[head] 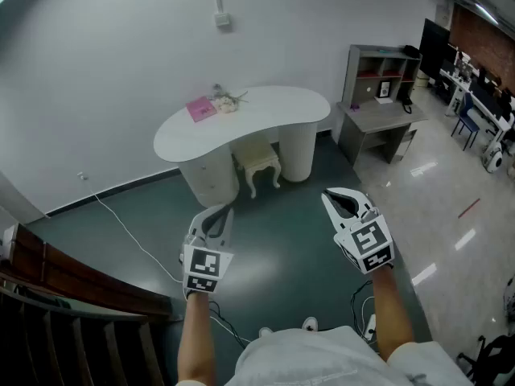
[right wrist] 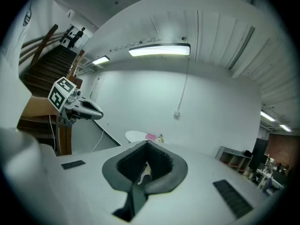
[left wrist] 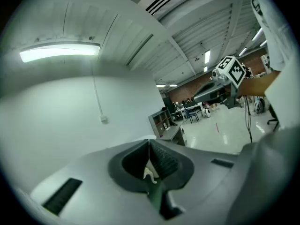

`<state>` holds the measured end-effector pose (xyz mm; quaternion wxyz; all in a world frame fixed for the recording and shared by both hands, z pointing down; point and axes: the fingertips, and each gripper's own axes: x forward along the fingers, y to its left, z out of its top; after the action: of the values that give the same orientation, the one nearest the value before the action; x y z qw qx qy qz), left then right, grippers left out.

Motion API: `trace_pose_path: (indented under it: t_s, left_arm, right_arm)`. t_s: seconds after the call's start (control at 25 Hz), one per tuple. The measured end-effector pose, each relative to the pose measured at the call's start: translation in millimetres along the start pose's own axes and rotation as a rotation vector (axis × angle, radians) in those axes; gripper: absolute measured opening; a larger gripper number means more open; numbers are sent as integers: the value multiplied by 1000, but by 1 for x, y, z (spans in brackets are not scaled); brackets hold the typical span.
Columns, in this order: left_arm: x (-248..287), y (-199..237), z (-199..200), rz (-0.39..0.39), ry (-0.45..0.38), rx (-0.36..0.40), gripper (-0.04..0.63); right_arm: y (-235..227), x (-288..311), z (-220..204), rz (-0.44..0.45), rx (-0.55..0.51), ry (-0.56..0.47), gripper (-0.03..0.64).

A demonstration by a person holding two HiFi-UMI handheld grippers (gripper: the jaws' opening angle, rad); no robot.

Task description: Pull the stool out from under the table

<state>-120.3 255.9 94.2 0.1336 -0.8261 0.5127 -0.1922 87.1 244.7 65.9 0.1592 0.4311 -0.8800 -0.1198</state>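
Observation:
A cream stool with carved legs stands tucked under the white curved table, between its two pedestals. My left gripper and right gripper hover side by side above the dark green floor, well short of the stool and pointing toward it. Both are shut with nothing between the jaws. In the left gripper view the closed left gripper fills the foreground, and a sliver of the stool shows through the gap behind the pads. The right gripper view shows the right gripper closed the same way, with the table far beyond.
A pink book and a small flower bunch lie on the table. A grey desk with shelves stands to the right. A white cable crosses the floor at left, beside a wooden stair rail. The person's shoes show below.

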Motion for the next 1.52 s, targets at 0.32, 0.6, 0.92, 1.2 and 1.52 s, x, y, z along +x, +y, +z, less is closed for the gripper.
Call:
trace_pose_path:
  t_s: [0.32,0.6,0.92,1.2,1.52]
  left_arm:
    - [5,-16,7,-5,6,9,18]
    - [13,-31,13,-3,27,8,18]
    - [27,-63,20,25,54,-2,18]
    - [42,-83,33,51,74,-4,18]
    - [69,-92,34,34,85,1,18]
  right_arm:
    - [-12,-11,-4,-2,10,-18,14]
    - [-26,-19,-14,13,22,-26,14]
    - [-50,-34,-44,42,31,-19,14]
    - [-76,-40,-58,73,66,-46,14]
    - [-87,-33,-70,105,66,-42,14]
